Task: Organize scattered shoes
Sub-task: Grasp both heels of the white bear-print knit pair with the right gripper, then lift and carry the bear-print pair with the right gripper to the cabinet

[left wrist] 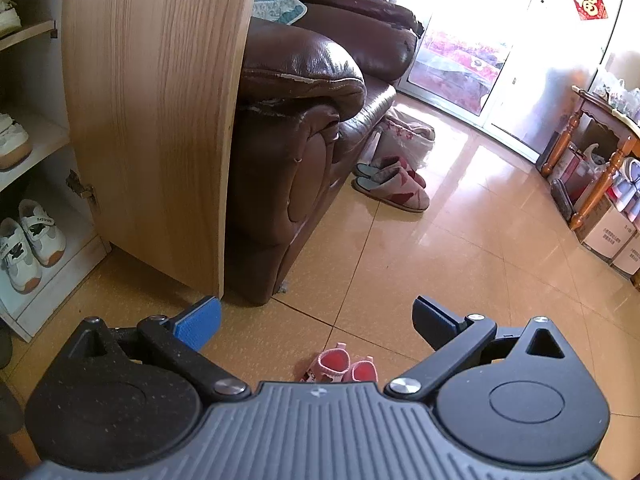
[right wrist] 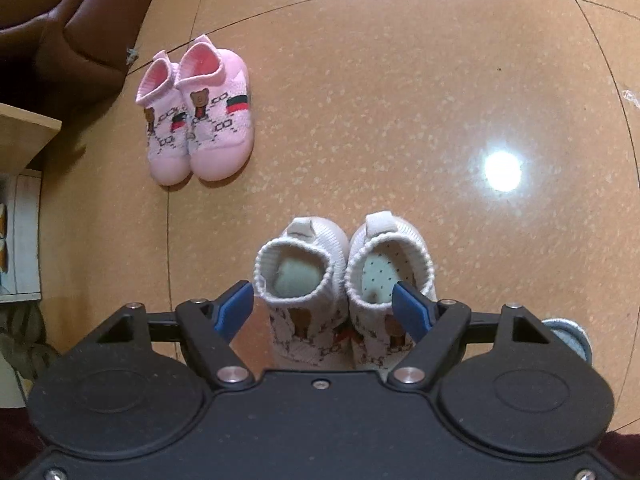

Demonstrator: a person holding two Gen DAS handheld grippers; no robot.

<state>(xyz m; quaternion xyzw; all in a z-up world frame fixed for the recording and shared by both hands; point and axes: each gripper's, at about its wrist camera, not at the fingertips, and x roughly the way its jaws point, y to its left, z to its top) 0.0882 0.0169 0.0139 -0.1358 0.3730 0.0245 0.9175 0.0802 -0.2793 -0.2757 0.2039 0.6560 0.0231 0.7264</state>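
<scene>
A pair of white knit baby shoes (right wrist: 344,276) stands on the tiled floor, right under my right gripper (right wrist: 324,308). The gripper is open, its blue pads either side of the pair: the left pad is outside the left shoe, the right pad (right wrist: 410,312) over the right shoe's opening. A pink pair of baby shoes (right wrist: 200,120) sits to the upper left, also seen low in the left wrist view (left wrist: 340,368). My left gripper (left wrist: 316,324) is open and empty above the floor. White sneakers (left wrist: 30,240) sit on the bottom shelf of the open shoe cabinet (left wrist: 36,136).
The cabinet's wooden door (left wrist: 156,112) stands open beside a brown leather sofa (left wrist: 304,140). A pair of slippers (left wrist: 392,184) lies by the sofa. A wooden table (left wrist: 600,152) with boxes is at the right. A glass door is at the back.
</scene>
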